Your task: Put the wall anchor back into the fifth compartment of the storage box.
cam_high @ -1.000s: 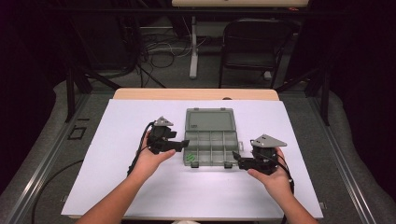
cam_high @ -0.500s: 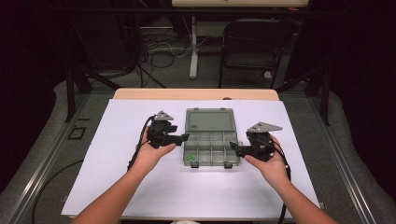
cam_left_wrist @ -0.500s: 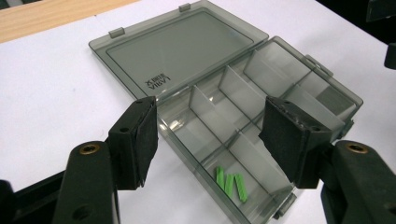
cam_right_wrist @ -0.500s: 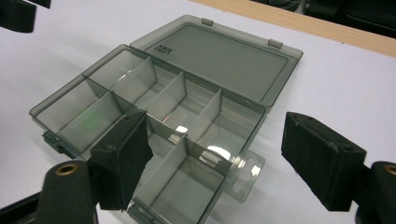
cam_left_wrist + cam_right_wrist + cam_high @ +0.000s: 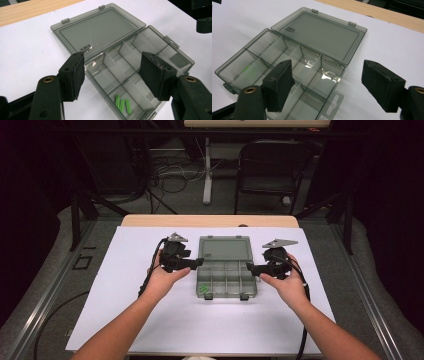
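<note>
One smoke-grey compartment box (image 5: 224, 266) of clear plastic lies at the middle of the counter (image 5: 125, 310), on the white sheet that covers it, its lid (image 5: 97, 31) thrown flat open toward the far edge and its two latch tabs facing the near edge. The left gripper (image 5: 195, 264) hovers just beside the box's left wall and the right gripper (image 5: 252, 267) just beside its right wall; both are released, pads apart with nothing pressed between them, and the jaws of each have just been closing a little. In the left gripper view the wide-spread pads frame the tray from above without touching it. The box looks light, thin-walled and stiff, with a smooth, rather slippery surface; I judge that it would slide on the sheet under a sideways push and flex or crack under a hard squeeze. The best hold is probably across an outer wall or rim of the tray, or on the free edge of the lid for swinging it shut, with the other gripper steadying the tray so that it does not skate. Counted: one box, one lid on two hinge tabs, eight compartments in two rows of four, and three small green sticks (image 5: 122, 103) lying together in the near-left compartment. They look loose and light, likely to scatter if the tray is tipped.
</note>
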Demonstrator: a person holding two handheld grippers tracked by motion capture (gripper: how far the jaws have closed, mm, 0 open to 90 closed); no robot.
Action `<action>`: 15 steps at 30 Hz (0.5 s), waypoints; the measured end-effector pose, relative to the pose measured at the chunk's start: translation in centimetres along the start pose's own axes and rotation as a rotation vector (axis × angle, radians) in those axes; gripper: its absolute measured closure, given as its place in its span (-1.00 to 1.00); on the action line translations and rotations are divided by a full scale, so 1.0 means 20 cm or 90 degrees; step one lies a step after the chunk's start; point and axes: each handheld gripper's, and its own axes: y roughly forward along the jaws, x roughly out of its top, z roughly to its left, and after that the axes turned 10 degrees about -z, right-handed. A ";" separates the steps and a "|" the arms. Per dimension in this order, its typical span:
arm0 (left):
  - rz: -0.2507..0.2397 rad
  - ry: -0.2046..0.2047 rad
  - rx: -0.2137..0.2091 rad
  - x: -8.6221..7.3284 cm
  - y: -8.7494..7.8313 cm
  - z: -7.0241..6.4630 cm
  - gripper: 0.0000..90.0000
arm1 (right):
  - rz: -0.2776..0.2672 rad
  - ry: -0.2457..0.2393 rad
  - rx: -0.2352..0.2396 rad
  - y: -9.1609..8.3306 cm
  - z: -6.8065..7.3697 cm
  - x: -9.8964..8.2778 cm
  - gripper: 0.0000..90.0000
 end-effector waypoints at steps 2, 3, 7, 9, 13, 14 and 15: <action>0.001 -0.004 0.002 0.01 0.01 0.00 -0.19 | 0.002 -0.005 -0.002 0.00 0.00 0.02 -0.44; 0.004 -0.002 -0.002 0.02 0.01 0.01 -0.19 | 0.001 -0.010 -0.001 0.01 0.00 0.03 -0.43; 0.004 -0.012 -0.001 0.03 0.02 0.01 -0.19 | 0.001 -0.021 -0.003 0.03 0.01 0.07 -0.41; 0.007 -0.010 -0.001 0.03 0.03 0.02 -0.19 | 0.005 -0.020 -0.004 0.04 0.00 0.08 -0.40; 0.014 -0.012 0.008 0.04 0.05 0.04 -0.19 | 0.011 -0.013 -0.002 0.07 -0.01 0.10 -0.39; 0.013 -0.021 0.008 0.04 0.05 0.04 -0.19 | 0.014 -0.008 -0.002 0.08 -0.02 0.10 -0.39; 0.015 -0.021 0.009 0.04 0.05 0.05 -0.19 | 0.019 -0.005 -0.002 0.09 -0.02 0.11 -0.39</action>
